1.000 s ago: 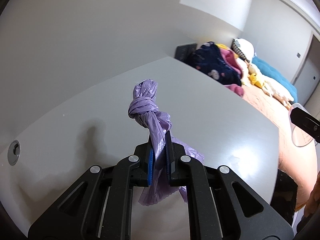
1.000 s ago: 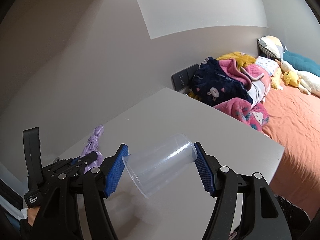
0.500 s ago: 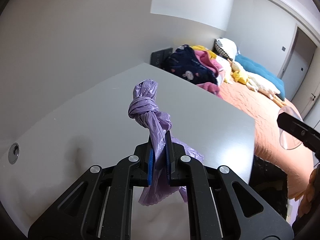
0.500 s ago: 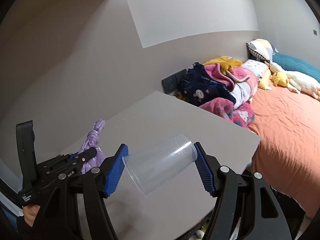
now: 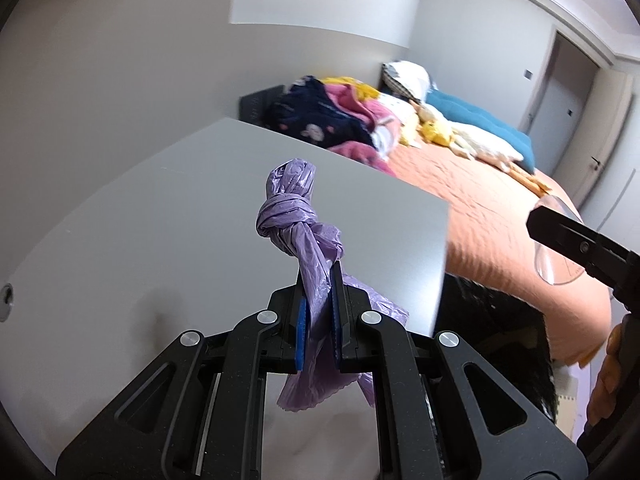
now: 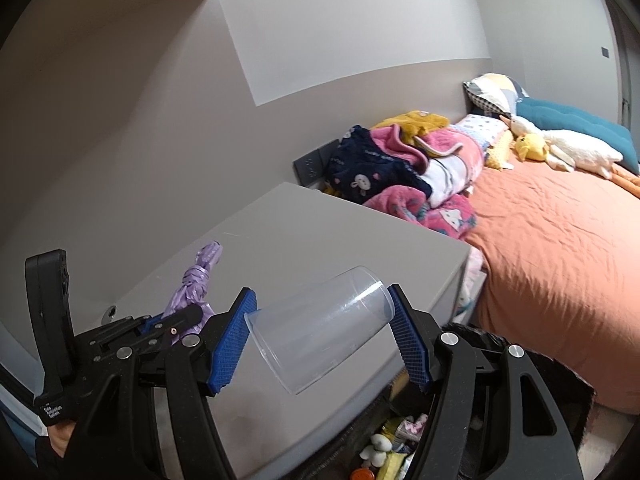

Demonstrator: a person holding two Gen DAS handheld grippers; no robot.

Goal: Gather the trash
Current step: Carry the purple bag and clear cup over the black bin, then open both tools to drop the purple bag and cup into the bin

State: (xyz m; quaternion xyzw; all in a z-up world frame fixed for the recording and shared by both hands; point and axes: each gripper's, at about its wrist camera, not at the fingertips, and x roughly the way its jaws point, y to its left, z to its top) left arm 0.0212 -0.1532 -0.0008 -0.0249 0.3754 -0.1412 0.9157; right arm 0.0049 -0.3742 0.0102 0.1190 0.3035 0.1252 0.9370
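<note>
My left gripper is shut on a knotted purple plastic bag and holds it above the grey table. The bag also shows in the right wrist view, with the left gripper at lower left. My right gripper is shut on a clear plastic cup, held tilted on its side over the table's near corner. The cup's rim and a right finger show at the right edge of the left wrist view.
Below the table's right edge stands a dark bin with mixed trash in it. A bed with an orange sheet, a pile of clothes and soft toys lies to the right. A wall runs behind the table.
Both grippers have moved right along the table toward its right edge, still holding the bag and the cup. The bed and the bin have come further into view.
</note>
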